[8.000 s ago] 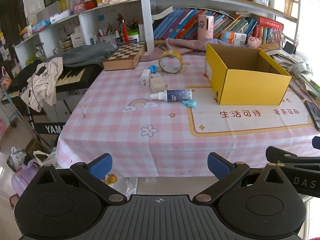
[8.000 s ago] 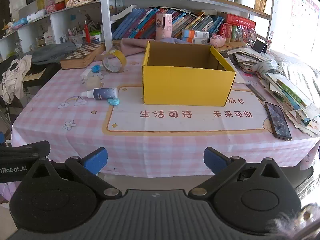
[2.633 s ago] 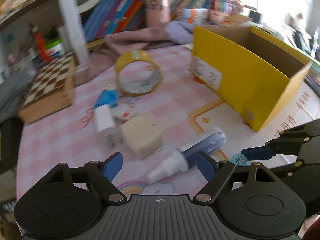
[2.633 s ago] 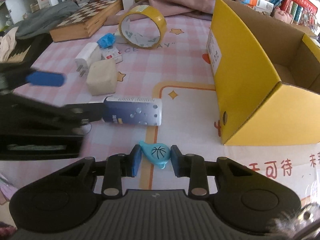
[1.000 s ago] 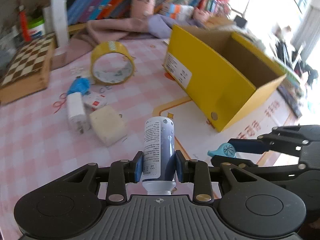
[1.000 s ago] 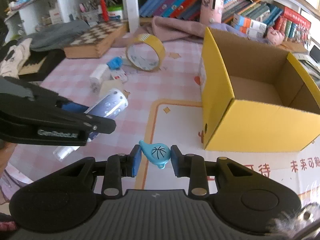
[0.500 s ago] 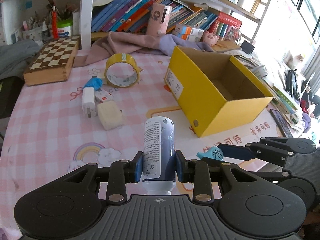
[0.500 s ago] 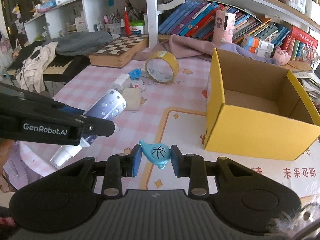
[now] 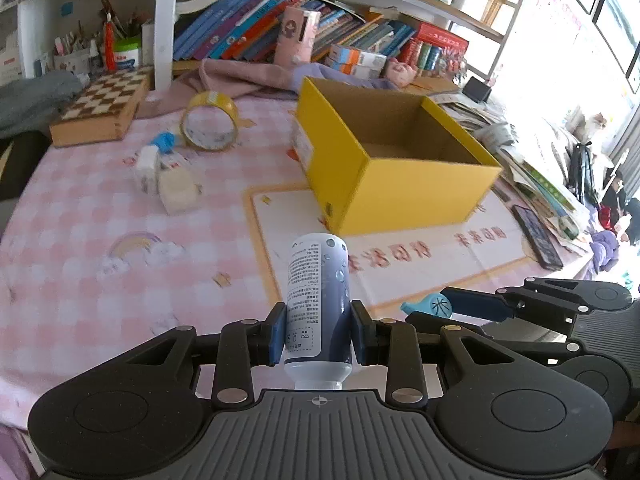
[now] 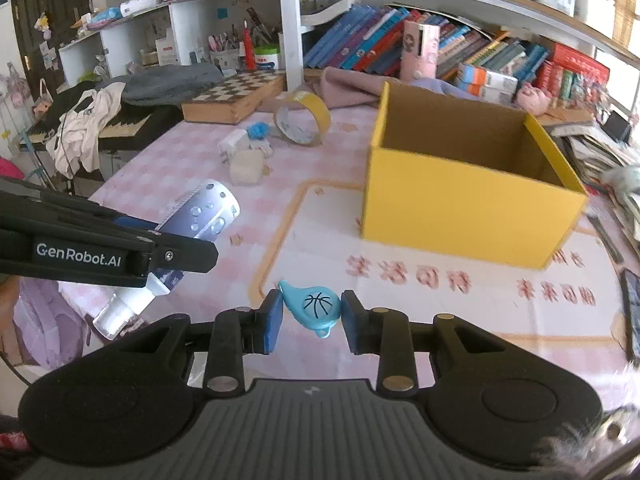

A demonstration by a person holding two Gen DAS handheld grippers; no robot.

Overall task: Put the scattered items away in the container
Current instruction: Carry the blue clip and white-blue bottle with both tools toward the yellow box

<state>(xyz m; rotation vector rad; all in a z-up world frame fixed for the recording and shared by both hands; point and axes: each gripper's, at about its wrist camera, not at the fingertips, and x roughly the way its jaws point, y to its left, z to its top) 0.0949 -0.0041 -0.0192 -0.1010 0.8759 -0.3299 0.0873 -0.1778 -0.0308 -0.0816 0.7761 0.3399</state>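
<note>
Bench (image 9: 80, 264) w/ pink checked cloth fills both of my views; yellow box (image 9: 400, 184) (image 10: 460, 208) stands open-topped on the white mat toward the far right, interior bare as far as I can see; chessboard case (image 9: 102, 108) lies at the far-left edge below the bookshelf (image 10: 400, 48). My left gripper (image 9: 319, 334) is held above the bench's near edge, its fingers (image 9: 277, 336) closed on the spray bottle (image 9: 318, 300), base pointing fwd toward the box, white cap toward the camera; seen from the right wrist view the same bottle (image 10: 196, 216) is tilted, cap lowest. My right gripper (image 10: 311, 322) sits just beside the left, off its right side, its fingers (image 10: 273, 320) clamped on the blue teardrop tag (image 10: 314, 306) w/ a basketball mark; tag is off the bench, well short of the box. Remaining loose items, left of the box: tape roll (image 9: 210, 124) on edge; cream block (image 9: 178, 196); white charger (image 9: 146, 166) touching it; small blue object (image 9: 166, 141) near the tape.
</note>
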